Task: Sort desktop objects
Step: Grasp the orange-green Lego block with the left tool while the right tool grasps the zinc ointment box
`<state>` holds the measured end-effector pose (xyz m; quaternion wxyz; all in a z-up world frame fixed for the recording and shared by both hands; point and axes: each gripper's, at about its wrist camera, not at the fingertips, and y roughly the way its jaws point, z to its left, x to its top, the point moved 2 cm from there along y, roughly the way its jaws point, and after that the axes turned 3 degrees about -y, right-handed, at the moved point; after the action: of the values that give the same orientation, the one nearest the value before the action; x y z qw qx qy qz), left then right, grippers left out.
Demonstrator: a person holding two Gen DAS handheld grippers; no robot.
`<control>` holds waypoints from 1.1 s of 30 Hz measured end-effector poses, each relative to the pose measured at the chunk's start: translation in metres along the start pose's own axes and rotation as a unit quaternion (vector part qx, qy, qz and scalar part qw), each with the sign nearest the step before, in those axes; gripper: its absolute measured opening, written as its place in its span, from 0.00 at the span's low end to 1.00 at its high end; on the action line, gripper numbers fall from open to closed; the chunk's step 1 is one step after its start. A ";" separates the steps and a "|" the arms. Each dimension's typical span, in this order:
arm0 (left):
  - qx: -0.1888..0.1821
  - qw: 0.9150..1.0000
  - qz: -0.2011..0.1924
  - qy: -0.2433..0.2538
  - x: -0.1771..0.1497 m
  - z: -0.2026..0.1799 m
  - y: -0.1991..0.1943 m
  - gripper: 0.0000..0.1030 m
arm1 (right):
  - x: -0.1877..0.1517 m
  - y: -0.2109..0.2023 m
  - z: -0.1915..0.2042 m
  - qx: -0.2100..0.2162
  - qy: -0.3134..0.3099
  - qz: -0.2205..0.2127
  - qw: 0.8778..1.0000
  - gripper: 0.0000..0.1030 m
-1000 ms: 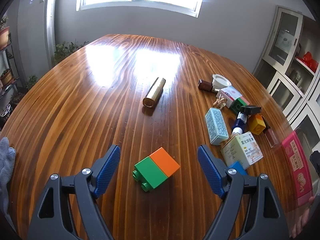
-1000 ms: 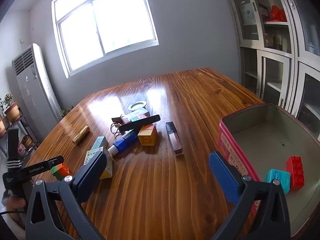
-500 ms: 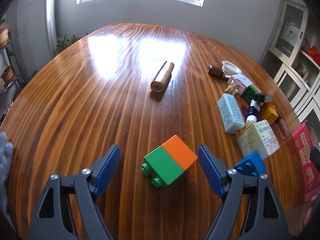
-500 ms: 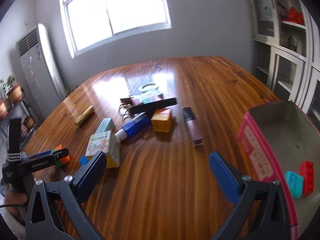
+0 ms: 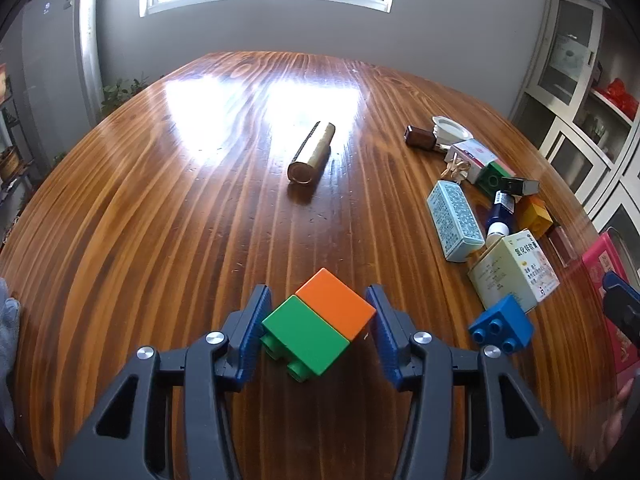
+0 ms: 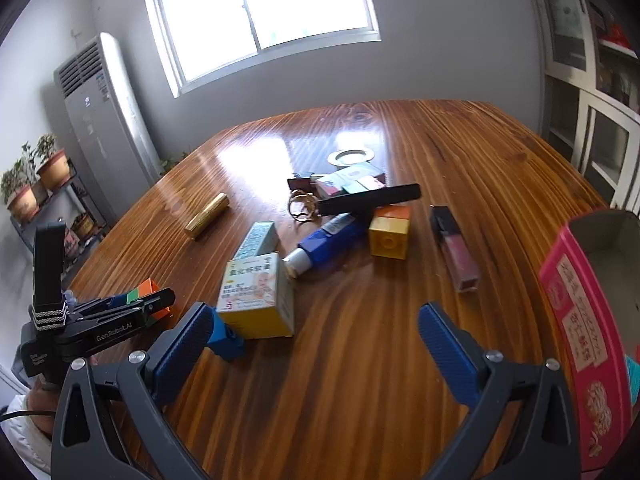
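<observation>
Left tool (image 5: 318,326) | closing on green-orange block (image 5: 320,330) | marked "GenRobot.AI"

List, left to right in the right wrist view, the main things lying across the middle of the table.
Gold tube → light blue box → blue tube → yellow block → pink lip gloss → pink tin.

Both grippers share one build. The left gripper (image 5: 318,330) has black plastic arms with triangular cut-outs, round silver screws at the joints and blue ribbed pads on its fingers (image 5: 252,330). The right gripper (image 6: 316,354) looks the same, with blue ribbed fingers (image 6: 182,354). From the right wrist view, the left gripper's black body carries white "GenRobot.AI" lettering, a silver-striped black block, a thin black cable and a white sleeve (image 6: 24,436).
</observation>
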<state>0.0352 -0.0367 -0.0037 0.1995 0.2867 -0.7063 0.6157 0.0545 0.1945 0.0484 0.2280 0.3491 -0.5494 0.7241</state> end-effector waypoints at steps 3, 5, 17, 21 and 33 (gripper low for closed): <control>-0.005 1.000 -0.001 0.002 0.000 0.000 -0.001 0.51 | 0.003 0.005 0.009 0.004 -0.011 0.001 1.000 1.00; -0.007 1.000 -0.004 0.004 0.000 -0.001 -0.002 0.51 | 0.004 0.007 0.014 0.004 -0.016 0.002 1.000 1.00; -0.018 1.000 -0.008 0.005 0.001 0.000 -0.005 0.51 | 0.013 0.035 0.034 0.008 -0.029 0.022 0.999 0.93; -0.023 1.000 -0.005 0.002 0.001 0.001 -0.005 0.51 | 0.015 0.051 0.034 0.011 -0.022 0.043 0.999 0.78; -0.032 0.999 0.000 -0.004 0.001 0.001 -0.002 0.51 | 0.008 0.077 0.026 -0.013 -0.018 0.087 0.996 0.50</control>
<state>0.0359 -0.0381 -0.0024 0.2052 0.2829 -0.7264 0.5918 0.0008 0.1471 0.0092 0.1585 0.3099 -0.5910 0.7277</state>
